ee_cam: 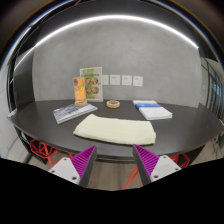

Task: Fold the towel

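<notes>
A pale yellow towel [113, 128] lies folded flat on the dark table [50, 128], near the table's front edge. My gripper [110, 162] is open and empty, its two purple pads [82, 160] spread wide. It hangs in front of and below the table's front edge, with the towel beyond the fingers and roughly centred between them. Nothing is between the fingers.
At the back of the table stand an orange bottle [80, 92] with a green box [92, 83] behind it, and a tape roll [114, 103]. A book [72, 112] lies at the left, white and blue packs [152, 109] at the right. Red chair legs [131, 177] show under the table.
</notes>
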Motion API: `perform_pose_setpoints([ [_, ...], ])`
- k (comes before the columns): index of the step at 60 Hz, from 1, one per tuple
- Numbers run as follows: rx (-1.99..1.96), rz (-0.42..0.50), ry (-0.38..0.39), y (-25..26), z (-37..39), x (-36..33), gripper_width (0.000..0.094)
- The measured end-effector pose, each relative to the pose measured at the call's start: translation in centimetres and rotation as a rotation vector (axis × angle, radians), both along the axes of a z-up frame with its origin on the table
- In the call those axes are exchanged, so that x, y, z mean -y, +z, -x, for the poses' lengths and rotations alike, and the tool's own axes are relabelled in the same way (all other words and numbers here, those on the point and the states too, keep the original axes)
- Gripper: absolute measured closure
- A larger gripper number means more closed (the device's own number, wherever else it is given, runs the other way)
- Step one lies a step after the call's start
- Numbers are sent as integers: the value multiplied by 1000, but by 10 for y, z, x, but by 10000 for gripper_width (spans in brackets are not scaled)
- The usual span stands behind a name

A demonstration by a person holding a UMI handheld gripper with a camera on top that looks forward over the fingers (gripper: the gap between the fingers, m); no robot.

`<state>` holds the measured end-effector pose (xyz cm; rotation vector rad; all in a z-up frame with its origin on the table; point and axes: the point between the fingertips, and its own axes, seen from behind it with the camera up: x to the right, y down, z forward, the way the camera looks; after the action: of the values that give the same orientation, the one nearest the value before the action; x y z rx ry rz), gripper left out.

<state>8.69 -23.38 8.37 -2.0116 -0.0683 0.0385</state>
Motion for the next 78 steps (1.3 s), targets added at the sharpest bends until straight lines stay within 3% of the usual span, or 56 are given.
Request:
perform_pose_setpoints([
  [18,33,66,-2,-46,124,-127,199],
  [27,75,109,-7,-71,162,-173,242],
  [33,111,157,-18,-91,169,-187,328],
  [34,121,166,-19,-95,169,-187,415],
  [36,133,153,-11,-92,173,-190,422],
  [37,147,157,-8,-93,172,-190,508],
  [41,169,151,15,-94,178,-189,619],
  [49,171,143,32,-95,183,-189,714],
  [54,180,152,43,-98,185,-195,866],
  [67,74,141,89,-83,182,-190,929],
  [78,-31,-15,72,-7,119,-189,929],
])
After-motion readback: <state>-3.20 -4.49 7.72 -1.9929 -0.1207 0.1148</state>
